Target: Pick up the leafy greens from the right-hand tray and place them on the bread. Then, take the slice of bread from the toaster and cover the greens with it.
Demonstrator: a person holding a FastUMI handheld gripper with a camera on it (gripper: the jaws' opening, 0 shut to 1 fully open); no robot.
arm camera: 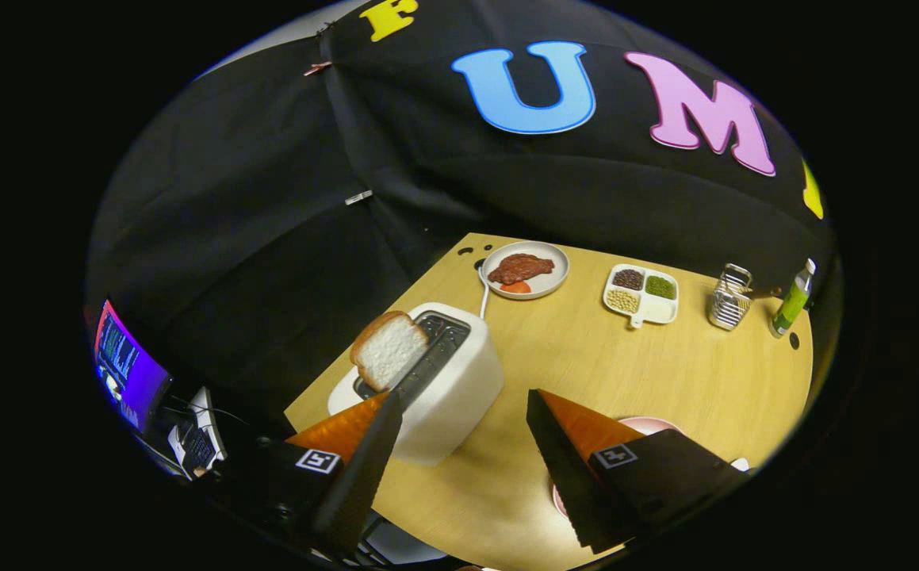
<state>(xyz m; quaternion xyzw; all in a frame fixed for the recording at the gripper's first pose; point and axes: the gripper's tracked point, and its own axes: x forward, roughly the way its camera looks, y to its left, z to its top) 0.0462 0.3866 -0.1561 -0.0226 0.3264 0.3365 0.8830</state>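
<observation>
Your gripper [459,400] is hanging above the table [665,373] with its fingers spread wide apart and nothing between them. The slice of bread [387,349] stands tilted out of the near slot of the white toaster [451,388], left of centre in the frame, just ahead of your left fingertip [389,400], which looks almost level with its lower edge. Judging by the empty fingers and the pink plate [649,424] peeking out behind the right finger at lower right, you appear to be on the bread step; whether the greens already lie on the plate is hidden. Swing left so the slice sits squarely between both fingers, not beside one. Come down along the slot, close on the slice's flat faces below the crust, and squeeze gently, since it will likely crush. Lift straight up before turning toward the plate, so the toaster does not drag along.
</observation>
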